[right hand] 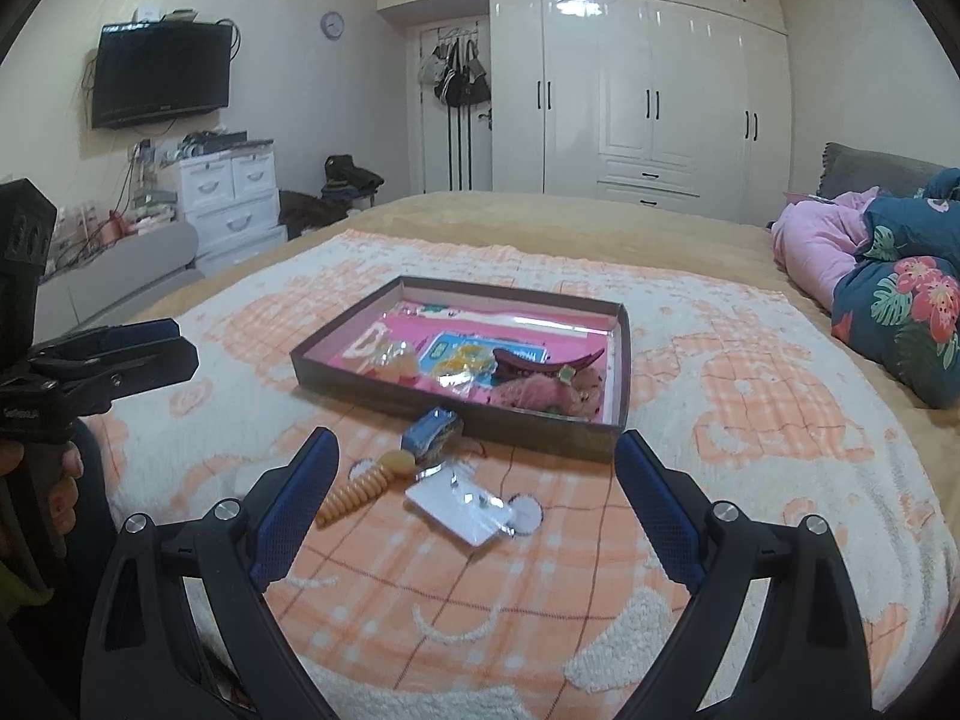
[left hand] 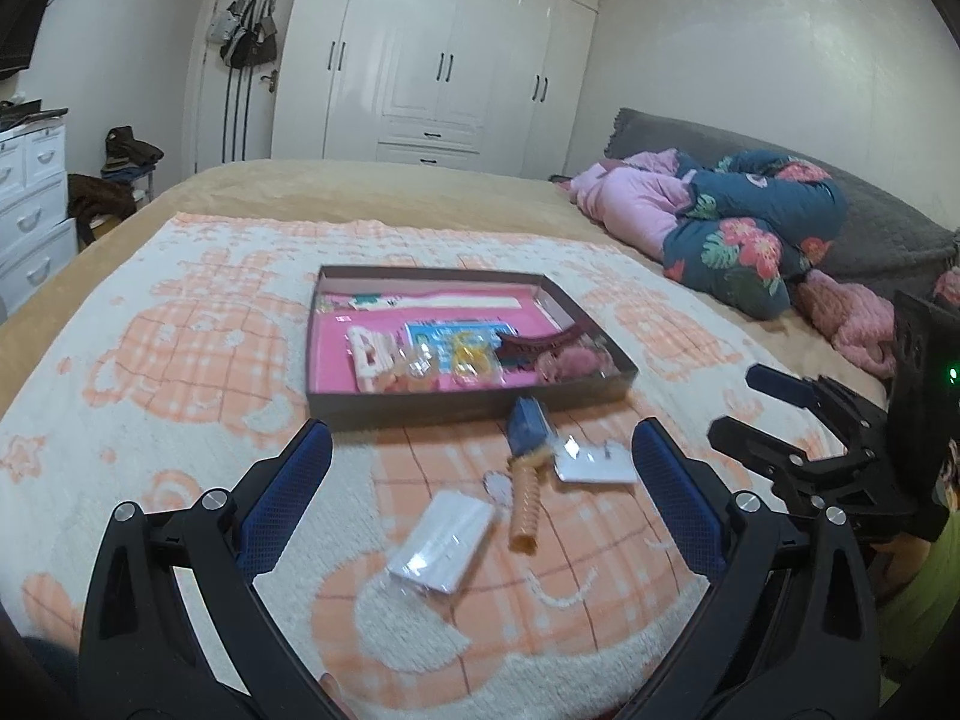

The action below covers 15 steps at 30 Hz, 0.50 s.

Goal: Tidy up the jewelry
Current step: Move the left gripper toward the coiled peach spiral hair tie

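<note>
A shallow brown box (left hand: 420,414) with a pink floor sits on the bed and holds several hair clips and packets; it also shows in the right wrist view (right hand: 528,441). In front of it lie an orange and blue hair clip (left hand: 527,468) (right hand: 390,474), a clear packet on a white card (left hand: 594,463) (right hand: 462,507), and a white packet (left hand: 444,540). My left gripper (left hand: 480,468) is open and empty above these loose items. My right gripper (right hand: 474,480) is open and empty, just before the box, and shows at the right of the left wrist view (left hand: 750,408).
A peach and white towel (left hand: 180,360) covers the bed under everything. Folded quilts (left hand: 750,228) lie at the right. A white drawer unit (right hand: 234,198) and a wall television (right hand: 159,75) stand at the left, wardrobes (right hand: 648,96) behind.
</note>
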Motion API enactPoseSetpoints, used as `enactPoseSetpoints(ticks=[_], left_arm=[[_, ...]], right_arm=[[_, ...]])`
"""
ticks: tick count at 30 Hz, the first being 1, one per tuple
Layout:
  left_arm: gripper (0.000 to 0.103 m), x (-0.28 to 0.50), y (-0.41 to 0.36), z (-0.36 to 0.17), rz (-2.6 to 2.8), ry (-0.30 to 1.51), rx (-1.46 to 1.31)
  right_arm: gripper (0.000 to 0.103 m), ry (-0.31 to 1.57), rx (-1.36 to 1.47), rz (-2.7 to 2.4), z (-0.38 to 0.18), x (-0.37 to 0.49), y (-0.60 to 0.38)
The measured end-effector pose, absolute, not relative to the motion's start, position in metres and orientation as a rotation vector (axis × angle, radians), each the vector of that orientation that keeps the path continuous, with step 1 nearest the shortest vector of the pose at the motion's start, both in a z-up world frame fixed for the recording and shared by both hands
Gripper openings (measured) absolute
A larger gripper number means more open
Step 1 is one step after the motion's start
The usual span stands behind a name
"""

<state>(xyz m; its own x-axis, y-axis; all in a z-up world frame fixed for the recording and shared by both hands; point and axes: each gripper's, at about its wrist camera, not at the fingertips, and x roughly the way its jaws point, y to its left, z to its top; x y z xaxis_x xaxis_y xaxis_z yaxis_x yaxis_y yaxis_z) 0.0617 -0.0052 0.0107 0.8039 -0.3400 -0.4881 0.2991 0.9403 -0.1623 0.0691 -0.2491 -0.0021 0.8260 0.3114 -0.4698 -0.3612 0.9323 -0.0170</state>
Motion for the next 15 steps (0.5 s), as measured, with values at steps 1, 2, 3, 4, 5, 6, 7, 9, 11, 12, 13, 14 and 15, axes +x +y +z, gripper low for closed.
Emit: enactPoseSetpoints(ticks=[1,2,3,4,5,6,7,9,11,12,13,14,15], left_arm=[[0.092,0.060,-0.008,0.008,-0.349,0.544,-0.071],[0.092,0.058,-0.010,0.005,-0.350,0.549,-0.065],[0.092,0.056,-0.012,0.002,-0.352,0.556,-0.061],[0.092,0.054,-0.014,0.000,-0.361,0.563,-0.061],[0.092,0.053,-0.017,-0.002,-0.366,0.568,-0.058],[0.092,0.051,-0.020,-0.004,-0.370,0.573,-0.052],[0.092,0.050,-0.023,-0.007,-0.380,0.581,-0.046],[0.091,0.047,-0.028,-0.010,-0.398,0.594,-0.038],[0.088,0.046,-0.034,-0.014,-0.419,0.610,-0.027],[0.085,0.045,-0.037,-0.017,-0.433,0.620,-0.024],[0.082,0.045,-0.040,-0.019,-0.445,0.632,-0.022],[0.080,0.045,-0.042,-0.021,-0.454,0.640,-0.022],[0.077,0.045,-0.044,-0.023,-0.463,0.648,-0.020]], right_arm=[[0.091,0.486,-0.107,0.357,-0.005,0.068,-0.250],[0.091,0.492,-0.105,0.353,-0.007,0.068,-0.252],[0.091,0.499,-0.102,0.352,-0.009,0.068,-0.254],[0.091,0.503,-0.100,0.349,-0.011,0.068,-0.255],[0.091,0.506,-0.099,0.346,-0.012,0.067,-0.256],[0.091,0.509,-0.099,0.343,-0.014,0.068,-0.258],[0.091,0.511,-0.098,0.340,-0.014,0.068,-0.259],[0.091,0.511,-0.093,0.335,-0.015,0.067,-0.263],[0.091,0.511,-0.093,0.326,-0.016,0.068,-0.266],[0.091,0.511,-0.094,0.323,-0.016,0.068,-0.268],[0.091,0.513,-0.095,0.321,-0.017,0.068,-0.269],[0.091,0.514,-0.096,0.317,-0.017,0.069,-0.270],[0.091,0.516,-0.094,0.314,-0.018,0.069,-0.272]])
